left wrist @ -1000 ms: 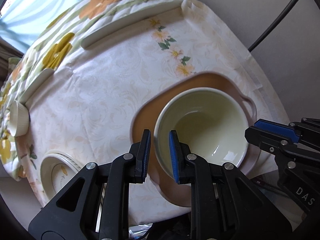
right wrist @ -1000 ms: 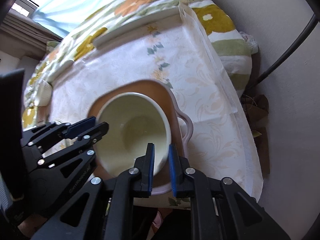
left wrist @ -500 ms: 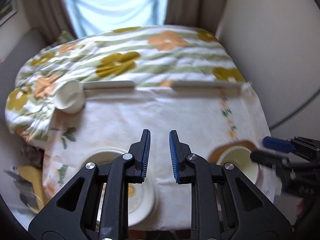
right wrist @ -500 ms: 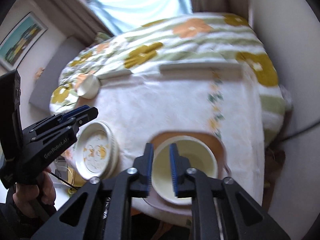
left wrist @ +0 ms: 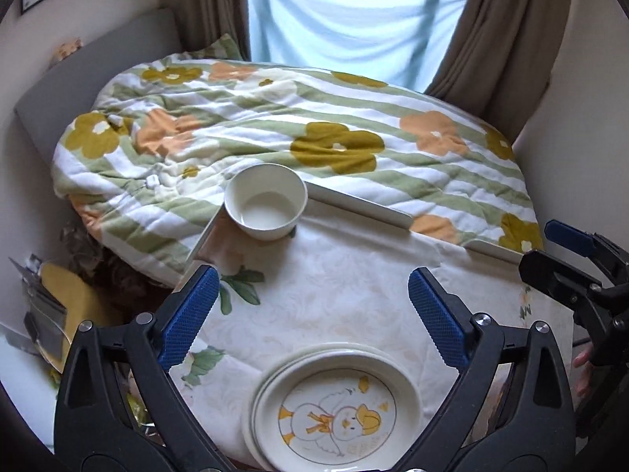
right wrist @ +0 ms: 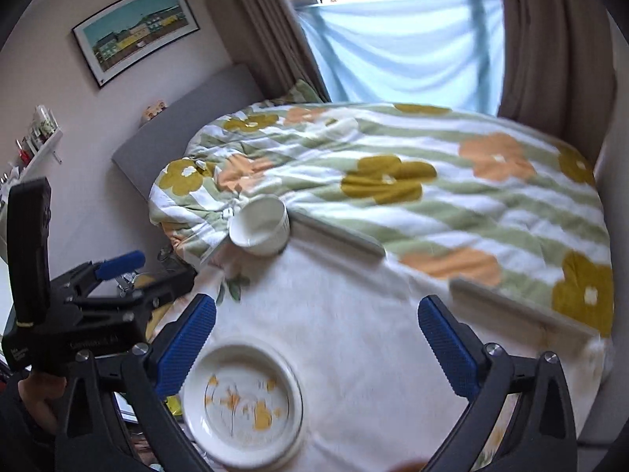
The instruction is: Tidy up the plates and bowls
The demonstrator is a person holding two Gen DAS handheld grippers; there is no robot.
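Note:
A stack of cream plates with a yellow chick drawing lies at the near edge of the cloth-covered table. My left gripper hangs above and just behind it, jaws opening wide with nothing between them. A small white bowl stands at the table's far left corner. My right gripper is also opening, empty, with the plates below its left finger and the bowl farther back. Each gripper shows in the other's view: the right gripper at the right edge, the left gripper at the left.
A quilt with yellow and orange flowers covers a bed right behind the table. Low pale rails edge the table's far side. Curtains and a window stand beyond. Clutter lies on the floor at the left.
Both grippers have risen and swung left, away from the large cream bowl on the brown tray, which has left view. Both went from shut to wide open. The plates now lie below them.

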